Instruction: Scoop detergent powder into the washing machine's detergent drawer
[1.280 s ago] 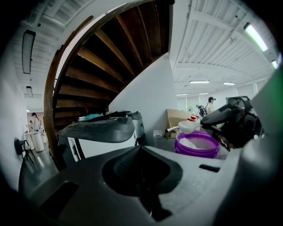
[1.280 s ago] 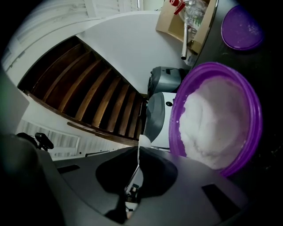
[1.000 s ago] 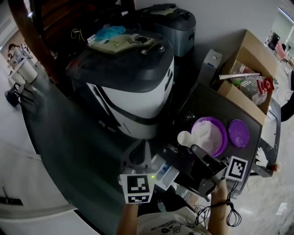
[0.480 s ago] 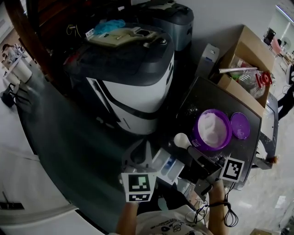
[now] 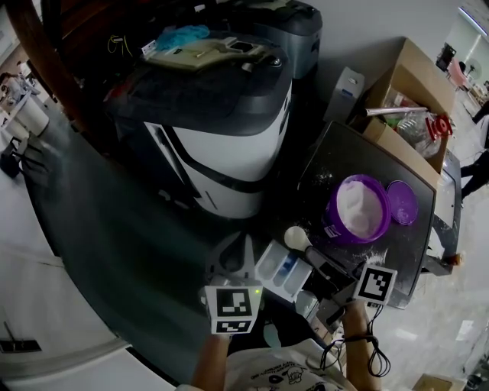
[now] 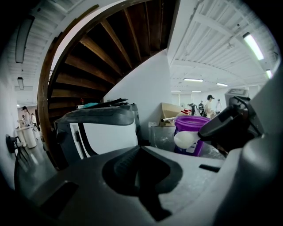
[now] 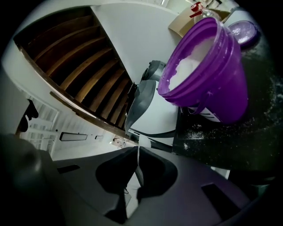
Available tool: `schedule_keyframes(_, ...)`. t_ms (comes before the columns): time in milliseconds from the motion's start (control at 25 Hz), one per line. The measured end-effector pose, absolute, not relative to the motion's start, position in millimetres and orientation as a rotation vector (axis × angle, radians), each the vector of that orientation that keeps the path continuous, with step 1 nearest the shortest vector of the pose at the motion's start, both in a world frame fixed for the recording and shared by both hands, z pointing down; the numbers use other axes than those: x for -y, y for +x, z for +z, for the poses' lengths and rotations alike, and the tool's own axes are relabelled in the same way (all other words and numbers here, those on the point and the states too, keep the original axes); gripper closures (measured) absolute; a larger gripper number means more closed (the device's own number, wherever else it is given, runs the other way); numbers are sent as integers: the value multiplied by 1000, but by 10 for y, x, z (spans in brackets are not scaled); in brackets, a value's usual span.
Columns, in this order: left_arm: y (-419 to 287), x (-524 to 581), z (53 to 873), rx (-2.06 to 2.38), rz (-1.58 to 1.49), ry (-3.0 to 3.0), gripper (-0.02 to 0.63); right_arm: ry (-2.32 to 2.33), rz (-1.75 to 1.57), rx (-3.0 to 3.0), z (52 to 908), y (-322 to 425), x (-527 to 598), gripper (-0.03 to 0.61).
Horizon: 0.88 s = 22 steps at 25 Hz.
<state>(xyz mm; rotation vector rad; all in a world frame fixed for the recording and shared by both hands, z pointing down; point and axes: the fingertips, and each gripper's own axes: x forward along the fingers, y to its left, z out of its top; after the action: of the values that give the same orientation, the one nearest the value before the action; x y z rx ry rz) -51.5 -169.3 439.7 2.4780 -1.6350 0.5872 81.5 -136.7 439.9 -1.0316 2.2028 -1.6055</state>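
The white-and-dark washing machine (image 5: 221, 145) stands ahead of me. Its white detergent drawer (image 5: 279, 273) with a blue insert is pulled out toward me. My right gripper (image 5: 316, 261) is shut on the thin handle of a white scoop (image 5: 296, 237), whose powder-filled bowl hangs just above the drawer's far right corner. In the right gripper view the handle (image 7: 138, 152) sits pinched between the jaws. A purple tub (image 5: 357, 209) of white powder stands to the right of the scoop. My left gripper (image 5: 241, 249) is shut and holds nothing, just left of the drawer.
The tub's purple lid (image 5: 403, 202) lies beside it on a dark table (image 5: 340, 164) dusted with spilled powder. A cardboard box (image 5: 409, 122) of clutter stands behind. A dark curved staircase (image 6: 79, 57) rises at left. A second grey machine (image 5: 294, 23) is behind.
The right gripper has carried the filled scoop away from the purple tub, leftward and toward me, to the drawer. The left gripper has stayed beside the drawer.
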Motion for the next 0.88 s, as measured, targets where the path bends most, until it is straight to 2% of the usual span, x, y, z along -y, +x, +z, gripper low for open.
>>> schedule_keyframes(880,-686,1490,4840,1551,640,2449,612,-1350,-1636,-2348,5222,645,1090,557)
